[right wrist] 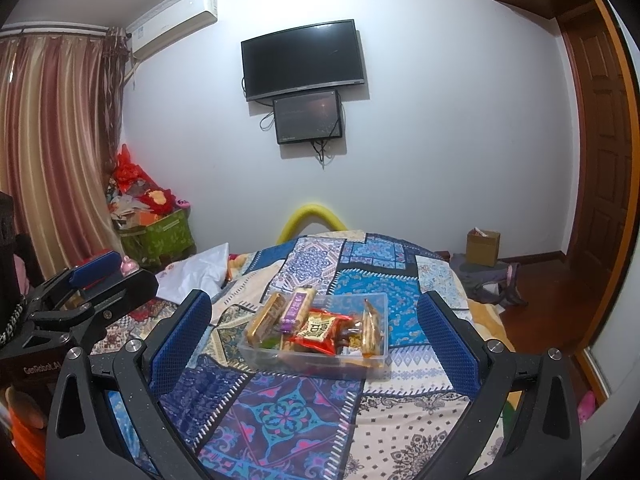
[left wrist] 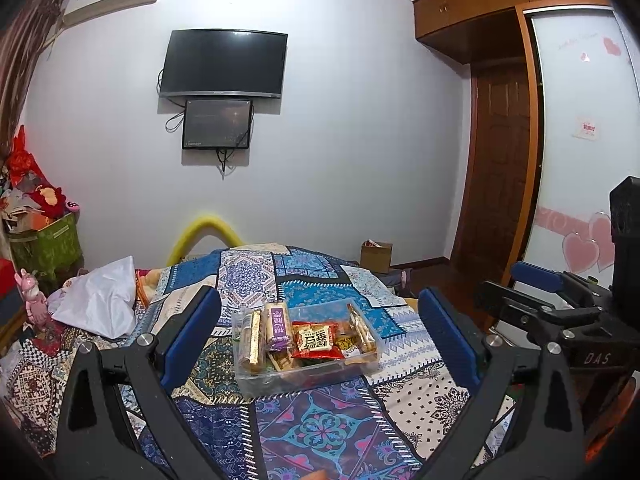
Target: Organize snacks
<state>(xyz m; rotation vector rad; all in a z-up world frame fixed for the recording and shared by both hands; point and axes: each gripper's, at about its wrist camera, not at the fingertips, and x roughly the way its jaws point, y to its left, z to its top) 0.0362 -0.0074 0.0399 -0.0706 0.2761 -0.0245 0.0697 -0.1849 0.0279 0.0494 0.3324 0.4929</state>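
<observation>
Gaping wide and holding nothing, the left gripper (left wrist: 320, 332) and the right gripper (right wrist: 316, 332) hover side by side above the patchwork bedspread (left wrist: 320, 432), both facing the clear plastic tray (left wrist: 276, 384) that sits just beyond their fingertips. Inside it lie the snacks: a tan wafer pack (left wrist: 253, 336) and a purple-labelled bar (left wrist: 279, 326) at the left, a red packet (left wrist: 317, 340) in the middle, a clear-wrapped golden bar (right wrist: 373, 328) at the right. Nothing loose shows on the cover nearby, so the sorting looks close to done. If anything needs tidying, squaring the leaning bars seems wisest, gripping across a pack's narrow sides while the other gripper steadies the light tray.
</observation>
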